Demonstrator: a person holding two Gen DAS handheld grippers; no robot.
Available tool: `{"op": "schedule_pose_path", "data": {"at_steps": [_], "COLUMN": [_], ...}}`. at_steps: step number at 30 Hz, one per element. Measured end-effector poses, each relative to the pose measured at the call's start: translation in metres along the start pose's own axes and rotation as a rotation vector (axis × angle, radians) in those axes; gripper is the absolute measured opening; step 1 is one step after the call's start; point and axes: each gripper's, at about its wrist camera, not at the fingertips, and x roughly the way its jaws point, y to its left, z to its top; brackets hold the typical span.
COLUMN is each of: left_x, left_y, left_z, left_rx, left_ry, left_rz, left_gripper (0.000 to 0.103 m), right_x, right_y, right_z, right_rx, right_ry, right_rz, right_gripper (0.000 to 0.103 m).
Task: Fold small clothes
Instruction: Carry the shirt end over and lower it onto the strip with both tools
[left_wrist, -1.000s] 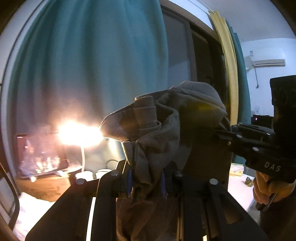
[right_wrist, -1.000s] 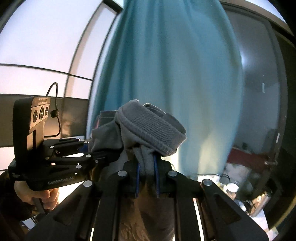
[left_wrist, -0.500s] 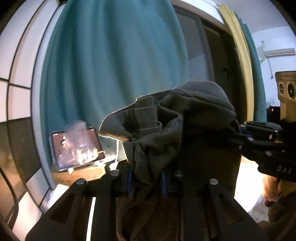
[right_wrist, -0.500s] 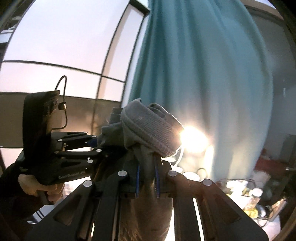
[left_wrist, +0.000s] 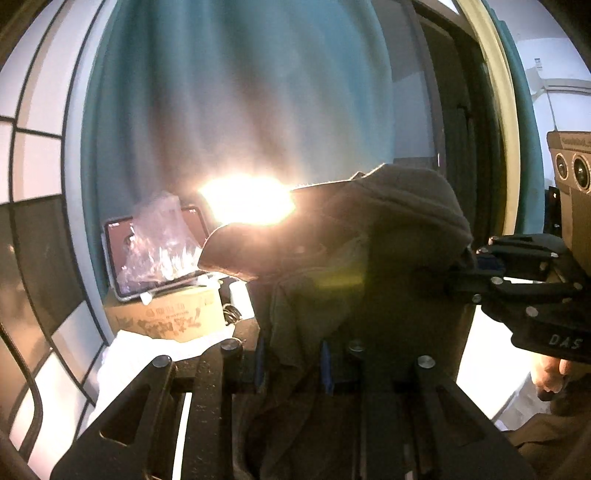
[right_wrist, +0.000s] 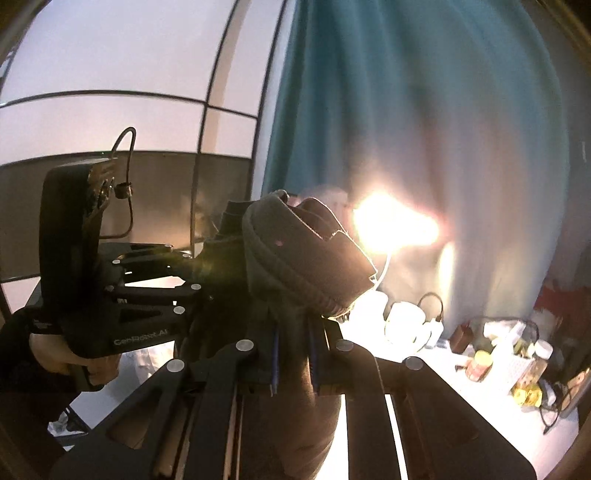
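A small grey garment (left_wrist: 384, 236) hangs bunched in the air between both grippers. In the left wrist view my left gripper (left_wrist: 291, 354) is shut on one gathered edge of it, cloth filling the gap between the blue pads. The right gripper (left_wrist: 460, 269) comes in from the right and pinches the other end, a hand (left_wrist: 550, 373) under it. In the right wrist view the garment's ribbed band (right_wrist: 306, 262) curls over my right gripper (right_wrist: 293, 354), which is shut on the cloth. The left gripper (right_wrist: 205, 266) holds it from the left.
A bright lamp (left_wrist: 247, 199) glares in front of a teal curtain (left_wrist: 221, 92). A tablet (left_wrist: 155, 251) leans on a cardboard box (left_wrist: 166, 317) at the left. A white mug (right_wrist: 402, 325), cables and several jars (right_wrist: 480, 365) crowd the white table (right_wrist: 461, 424) at the right.
Both grippers have come down and tipped forward with the garment still pinched. The lamp, the box and the table items have come into view.
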Motion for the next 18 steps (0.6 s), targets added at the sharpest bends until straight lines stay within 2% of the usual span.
{"op": "schedule_pose_path", "data": {"at_steps": [18], "left_x": [0.074], "left_y": [0.014], "left_z": [-0.010], "left_rx": [-0.051], "left_ry": [0.100], "left_rz": [-0.061], "left_gripper": [0.021], "right_x": [0.071], "right_y": [-0.050], "right_z": [-0.019], "right_rx": [0.108], "right_ry": [0.119], "right_rz": [-0.013], "right_gripper": [0.013]}}
